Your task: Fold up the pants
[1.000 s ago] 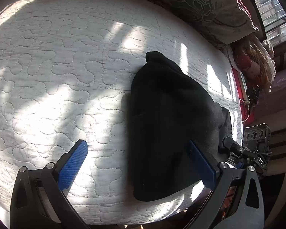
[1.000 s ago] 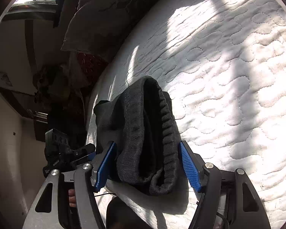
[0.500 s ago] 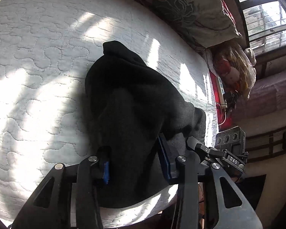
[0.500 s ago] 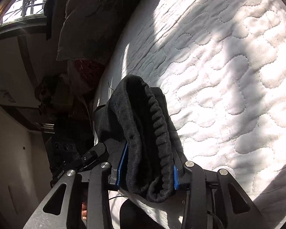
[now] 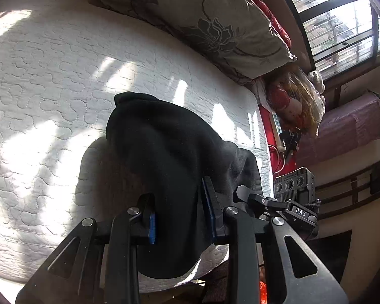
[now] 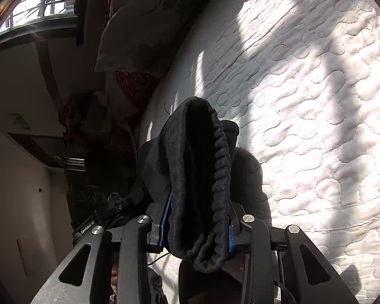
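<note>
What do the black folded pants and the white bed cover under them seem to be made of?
The black folded pants look like soft matte knit, perhaps fleece or jersey: the gathered waistband shows ribbed puckers. The white bed cover looks like padded quilted fabric, probably cotton or polyester: stitched wavy lines leave puffed sections.

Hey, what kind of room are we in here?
Most likely a bedroom. The black pants lie on a white quilted mattress, a big flower-print pillow sits at its far edge, and a barred window lets sun in beyond it.
</note>
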Demonstrator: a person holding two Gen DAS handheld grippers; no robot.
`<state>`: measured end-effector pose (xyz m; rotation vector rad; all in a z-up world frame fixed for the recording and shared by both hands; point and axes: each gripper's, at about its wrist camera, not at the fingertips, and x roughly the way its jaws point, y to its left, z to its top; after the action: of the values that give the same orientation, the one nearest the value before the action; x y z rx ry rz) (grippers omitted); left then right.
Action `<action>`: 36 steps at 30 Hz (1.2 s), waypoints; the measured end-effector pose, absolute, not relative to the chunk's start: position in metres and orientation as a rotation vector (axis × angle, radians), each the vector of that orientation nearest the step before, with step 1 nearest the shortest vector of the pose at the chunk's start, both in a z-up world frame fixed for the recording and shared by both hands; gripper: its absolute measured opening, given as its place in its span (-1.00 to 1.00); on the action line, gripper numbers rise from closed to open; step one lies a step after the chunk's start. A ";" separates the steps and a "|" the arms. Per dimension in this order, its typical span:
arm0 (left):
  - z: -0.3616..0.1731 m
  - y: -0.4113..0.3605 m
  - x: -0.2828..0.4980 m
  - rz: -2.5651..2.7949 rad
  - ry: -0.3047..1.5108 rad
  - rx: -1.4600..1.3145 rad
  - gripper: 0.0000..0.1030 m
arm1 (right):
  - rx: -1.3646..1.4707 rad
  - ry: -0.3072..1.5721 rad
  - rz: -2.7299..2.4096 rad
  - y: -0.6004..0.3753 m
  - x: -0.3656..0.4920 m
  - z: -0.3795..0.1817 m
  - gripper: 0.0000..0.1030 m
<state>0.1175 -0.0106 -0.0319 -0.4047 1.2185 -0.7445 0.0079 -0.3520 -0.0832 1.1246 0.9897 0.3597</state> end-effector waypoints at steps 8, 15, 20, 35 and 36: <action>-0.015 0.011 0.198 -0.608 1.139 -0.380 -0.49 | 1.036 0.962 0.415 -0.319 0.087 -0.059 -0.34; -0.089 0.005 0.229 -0.443 1.277 -0.204 -0.23 | 0.795 1.048 0.269 -0.296 0.132 -0.089 -0.23; -0.086 0.031 0.220 -0.400 1.239 -0.275 0.17 | 0.787 1.021 0.286 -0.320 0.105 -0.090 0.06; -0.065 0.015 0.107 -0.114 1.192 0.011 0.35 | 0.417 1.238 -0.072 -0.289 0.024 -0.056 1.00; -0.065 0.010 0.098 -0.093 1.181 0.055 0.35 | 0.321 1.255 -0.101 -0.276 0.016 -0.054 1.00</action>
<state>0.0985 0.0103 -0.0645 0.0548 1.1807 -0.0926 0.0164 -0.2758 -0.0538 0.3211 1.2548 -0.1011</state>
